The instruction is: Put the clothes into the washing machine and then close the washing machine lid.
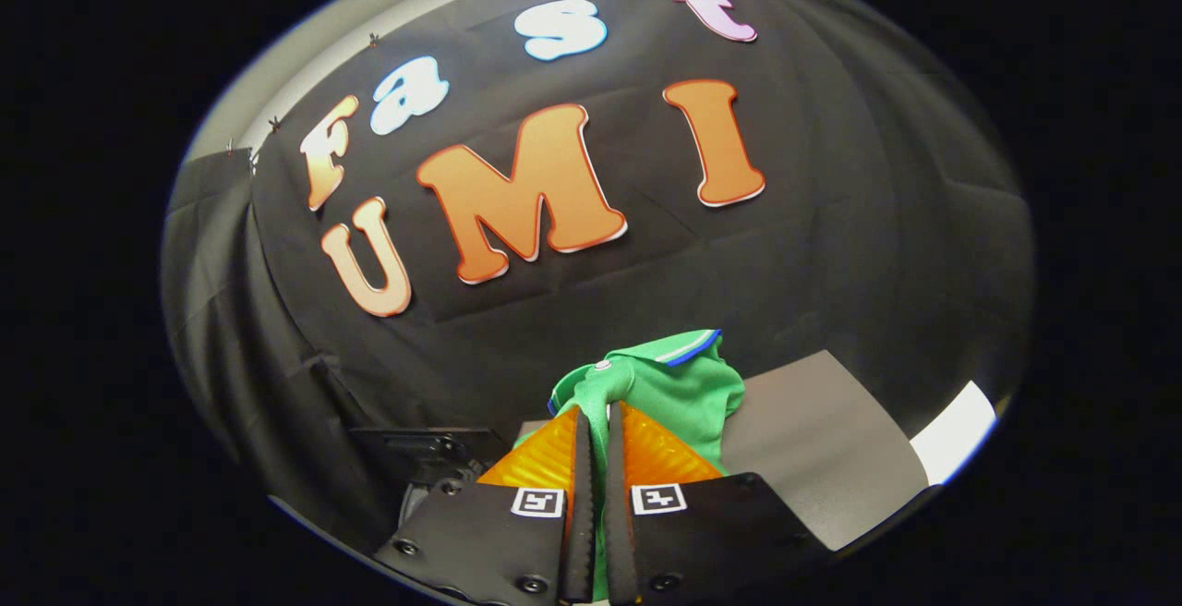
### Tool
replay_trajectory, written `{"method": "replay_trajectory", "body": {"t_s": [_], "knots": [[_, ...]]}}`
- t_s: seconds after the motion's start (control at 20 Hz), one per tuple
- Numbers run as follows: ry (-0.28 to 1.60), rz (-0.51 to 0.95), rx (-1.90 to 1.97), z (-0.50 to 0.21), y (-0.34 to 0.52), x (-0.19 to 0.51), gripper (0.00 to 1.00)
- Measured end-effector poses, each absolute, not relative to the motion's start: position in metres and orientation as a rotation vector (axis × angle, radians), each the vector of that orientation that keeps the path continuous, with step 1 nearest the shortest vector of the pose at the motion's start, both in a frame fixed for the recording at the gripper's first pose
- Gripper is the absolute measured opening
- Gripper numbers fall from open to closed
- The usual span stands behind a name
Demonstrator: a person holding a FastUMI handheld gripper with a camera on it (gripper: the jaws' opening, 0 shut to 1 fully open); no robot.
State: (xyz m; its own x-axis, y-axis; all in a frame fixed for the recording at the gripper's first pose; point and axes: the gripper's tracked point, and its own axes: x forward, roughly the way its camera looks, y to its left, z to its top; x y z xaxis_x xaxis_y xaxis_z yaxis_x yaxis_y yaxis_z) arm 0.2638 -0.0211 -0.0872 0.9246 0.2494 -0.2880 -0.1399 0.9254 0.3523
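Two fingers of the gripper [597, 444] stand nearly together, pinched on a fold of the green shirt [679, 393], so the tool is closed and carrying the garment. A thin strip of green runs down the narrow gap between the fingers, while the bulk of the cloth bunches just ahead of the tips and spills to their right, its striped collar [691, 347] uppermost and a small button [602, 366] showing near the tips. The shirt hangs raised against the booth's black wall, with a grey panel [813, 458] lying below and to the right of it and a dark fitting [429, 447] low on the left. Whether that grey panel belongs to the washing machine I cannot tell, and no drum opening is plain from here. My guess is that the coming move depends on where the opening lies under the cloth, since the weight hangs forward and rightward of the fingers.
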Motion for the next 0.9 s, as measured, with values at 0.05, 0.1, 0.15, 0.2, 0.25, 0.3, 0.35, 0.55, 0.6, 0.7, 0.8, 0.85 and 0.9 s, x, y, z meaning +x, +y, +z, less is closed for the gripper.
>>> {"method": "replay_trajectory", "body": {"t_s": [0.05,0.1,0.15,0.2,0.25,0.3,0.35,0.55,0.6,0.7,0.8,0.85,0.9], "knots": [[0.332,0.212,0.332,-0.081,-0.014,0.260,0.13],[0.311,0.219,0.337,-0.072,-0.005,0.256,0.13],[0.306,0.230,0.331,-0.064,0.006,0.250,0.13],[0.292,0.239,0.323,-0.055,0.018,0.243,0.13],[0.285,0.247,0.312,-0.048,0.032,0.231,0.13],[0.278,0.257,0.306,-0.042,0.048,0.223,0.13],[0.272,0.269,0.295,-0.036,0.067,0.213,0.13],[0.257,0.340,0.302,-0.020,0.154,0.183,0.13],[0.263,0.356,0.293,-0.023,0.176,0.179,0.13],[0.275,0.382,0.303,-0.033,0.219,0.173,0.13],[0.299,0.406,0.324,-0.051,0.260,0.171,0.13],[0.316,0.417,0.329,-0.065,0.278,0.174,0.13],[0.332,0.420,0.334,-0.077,0.294,0.176,0.13]]}}
